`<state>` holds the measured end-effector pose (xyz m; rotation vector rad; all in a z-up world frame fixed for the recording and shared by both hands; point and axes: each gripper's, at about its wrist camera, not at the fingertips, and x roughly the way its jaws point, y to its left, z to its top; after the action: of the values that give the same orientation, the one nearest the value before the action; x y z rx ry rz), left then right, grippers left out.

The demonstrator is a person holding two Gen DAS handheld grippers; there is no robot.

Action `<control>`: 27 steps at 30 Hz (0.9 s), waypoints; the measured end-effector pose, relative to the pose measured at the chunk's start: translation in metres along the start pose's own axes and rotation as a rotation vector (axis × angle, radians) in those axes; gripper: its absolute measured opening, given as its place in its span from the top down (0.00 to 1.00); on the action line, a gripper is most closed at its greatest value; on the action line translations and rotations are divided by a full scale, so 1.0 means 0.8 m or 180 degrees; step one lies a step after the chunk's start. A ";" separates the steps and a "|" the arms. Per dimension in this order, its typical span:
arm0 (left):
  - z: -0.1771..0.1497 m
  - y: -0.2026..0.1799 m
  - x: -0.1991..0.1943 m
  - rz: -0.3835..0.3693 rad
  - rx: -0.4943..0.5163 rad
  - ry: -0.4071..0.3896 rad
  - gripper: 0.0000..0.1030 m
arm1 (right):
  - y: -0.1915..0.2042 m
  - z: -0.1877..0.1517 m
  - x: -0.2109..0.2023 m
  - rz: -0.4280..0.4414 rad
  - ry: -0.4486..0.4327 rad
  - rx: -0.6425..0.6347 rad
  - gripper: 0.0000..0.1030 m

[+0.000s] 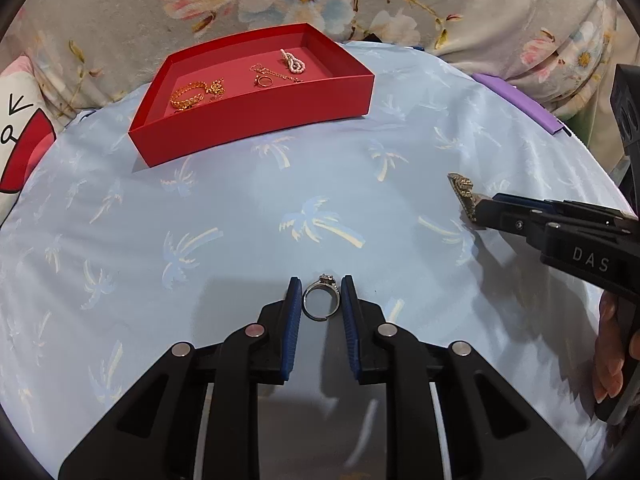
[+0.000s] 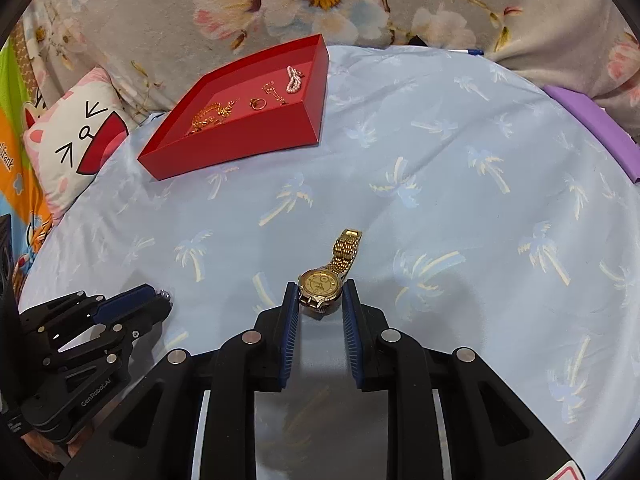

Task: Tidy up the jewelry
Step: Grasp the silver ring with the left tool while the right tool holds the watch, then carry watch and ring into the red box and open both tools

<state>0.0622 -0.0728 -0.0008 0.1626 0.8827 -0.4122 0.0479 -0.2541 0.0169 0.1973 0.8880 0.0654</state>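
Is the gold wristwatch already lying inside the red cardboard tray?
No, the gold wristwatch sits on the blue palm-print cloth between the right gripper's fingers, well apart from the red cardboard tray.

Left gripper [image 1: 320, 300]: black plastic linkage arms, round silver pivot pins, ribbed blue pads [image 1: 294, 312] on jaws. Right gripper [image 2: 320, 304]: same build; white "DAS" lettering on side, seen from left wrist. "GenRobot.AI" printed on left body.
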 end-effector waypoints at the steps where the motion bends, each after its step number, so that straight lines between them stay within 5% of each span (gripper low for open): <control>1: -0.001 0.001 -0.001 -0.0022 -0.0015 0.0009 0.81 | 0.002 0.000 -0.003 0.0006 -0.0020 -0.0011 0.80; 15: 0.031 0.044 -0.055 -0.0148 -0.0184 -0.0135 0.81 | 0.019 0.037 -0.043 0.0293 -0.0156 -0.0066 0.80; 27: 0.185 0.120 -0.073 -0.0051 -0.0284 -0.0423 0.81 | 0.071 0.216 -0.023 0.0451 -0.0364 -0.0203 0.80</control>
<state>0.1745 -0.0139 0.1348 0.0454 0.7704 -0.3932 0.1721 -0.2258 0.1482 0.2022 0.7561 0.2121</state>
